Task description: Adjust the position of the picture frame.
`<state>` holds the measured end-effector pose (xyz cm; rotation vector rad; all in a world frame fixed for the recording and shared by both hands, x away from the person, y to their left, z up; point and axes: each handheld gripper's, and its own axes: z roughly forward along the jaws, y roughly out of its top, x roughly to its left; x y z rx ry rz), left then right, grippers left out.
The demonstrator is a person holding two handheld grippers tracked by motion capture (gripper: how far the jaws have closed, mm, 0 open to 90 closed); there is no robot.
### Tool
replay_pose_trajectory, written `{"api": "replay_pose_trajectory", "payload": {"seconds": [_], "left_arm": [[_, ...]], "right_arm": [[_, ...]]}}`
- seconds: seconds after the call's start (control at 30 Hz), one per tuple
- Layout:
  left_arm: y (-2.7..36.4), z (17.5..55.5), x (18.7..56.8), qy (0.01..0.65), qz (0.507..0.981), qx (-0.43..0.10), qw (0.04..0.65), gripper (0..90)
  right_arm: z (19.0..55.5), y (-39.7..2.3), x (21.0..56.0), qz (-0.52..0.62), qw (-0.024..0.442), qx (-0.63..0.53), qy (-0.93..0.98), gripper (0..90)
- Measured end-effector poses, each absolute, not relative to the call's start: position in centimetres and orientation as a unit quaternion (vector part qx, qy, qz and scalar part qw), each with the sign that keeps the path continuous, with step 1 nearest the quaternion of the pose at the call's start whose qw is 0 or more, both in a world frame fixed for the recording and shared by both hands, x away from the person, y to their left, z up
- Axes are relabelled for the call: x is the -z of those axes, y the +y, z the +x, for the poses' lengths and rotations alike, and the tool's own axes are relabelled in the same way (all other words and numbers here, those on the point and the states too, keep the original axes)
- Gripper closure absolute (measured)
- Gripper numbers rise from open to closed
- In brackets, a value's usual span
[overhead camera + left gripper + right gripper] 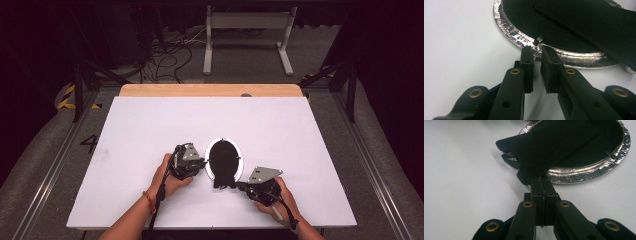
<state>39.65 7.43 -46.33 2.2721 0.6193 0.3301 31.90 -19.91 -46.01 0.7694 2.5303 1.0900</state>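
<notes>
An oval frame with a silver rim lies face down on the white table, its black back up. A black stand flap reaches past the near end of the oval. My left gripper is at the oval's left edge. In the left gripper view its jaws stand a narrow gap apart, tips against the rim just short of a small metal tab, with nothing pinched. My right gripper is shut on the near corner of the flap, which sits tilted up over the rim.
A wooden strip runs along the table's far edge. Beyond it on the floor are a white metal stand and loose cables. Both forearms come in over the near table edge.
</notes>
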Motion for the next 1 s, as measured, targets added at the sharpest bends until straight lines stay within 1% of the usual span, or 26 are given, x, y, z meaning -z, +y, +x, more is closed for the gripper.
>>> {"api": "replay_pose_trajectory", "payload": {"seconds": [0.2, 0.27, 0.37, 0.43, 0.5, 0.57, 0.6, 0.63, 0.77, 0.87, 0.9, 0.93, 1.0], "left_arm": [[7.3, 39.4, 46.3, 0.241, 0.888, -0.134, 0.369, 81.7], [7.2, 39.4, 46.3, 0.242, 0.888, -0.134, 0.368, 83.4], [7.1, 39.5, 46.3, 0.237, 0.889, -0.113, 0.376, 89.2], [6.9, 39.6, 46.4, 0.234, 0.888, -0.117, 0.378, 89.5], [6.9, 39.6, 46.3, 0.231, 0.889, -0.122, 0.376, 88.4], [6.9, 39.6, 46.3, 0.231, 0.890, -0.122, 0.375, 84.2], [7.0, 39.6, 46.3, 0.232, 0.890, -0.119, 0.374, 84.2], [7.1, 39.4, 46.2, 0.225, 0.893, -0.123, 0.370, 81.9], [7.3, 38.6, 45.2, 0.195, 0.895, -0.144, 0.374, 83.2], [8.1, 37.6, 44.2, 0.192, 0.888, -0.152, 0.390, 82.5], [8.7, 37.0, 44.0, 0.190, 0.886, -0.153, 0.394, 81.9], [8.7, 37.0, 44.0, 0.190, 0.886, -0.153, 0.394, 81.3], [10.0, 36.1, 43.6, 0.187, 0.887, -0.162, 0.389, 80.5]], "right_arm": [[31.8, -19.9, 46.0, 0.268, 0.141, -0.377, 0.875, 90.0], [31.8, -19.9, 46.0, 0.268, 0.142, -0.377, 0.875, 90.0], [31.8, -19.8, 46.0, 0.269, 0.142, -0.376, 0.875, 90.0], [31.7, -19.8, 46.0, 0.269, 0.142, -0.376, 0.875, 89.7], [31.7, -19.8, 46.0, 0.269, 0.146, -0.373, 0.876, 89.5], [31.6, -19.7, 46.0, 0.268, 0.147, -0.371, 0.877, 89.2], [31.7, -19.8, 46.0, 0.267, 0.147, -0.371, 0.877, 89.0], [31.7, -19.8, 46.0, 0.267, 0.144, -0.373, 0.877, 88.6], [31.8, -20.1, 46.0, 0.264, 0.136, -0.378, 0.877, 86.4], [31.6, -20.4, 45.4, 0.258, 0.134, -0.385, 0.876, 84.7], [31.5, -20.6, 44.9, 0.256, 0.135, -0.391, 0.874, 82.6], [31.5, -20.6, 44.9, 0.256, 0.135, -0.391, 0.874, 82.6], [31.3, -20.8, 44.4, 0.255, 0.130, -0.397, 0.872, 79.4]]}}
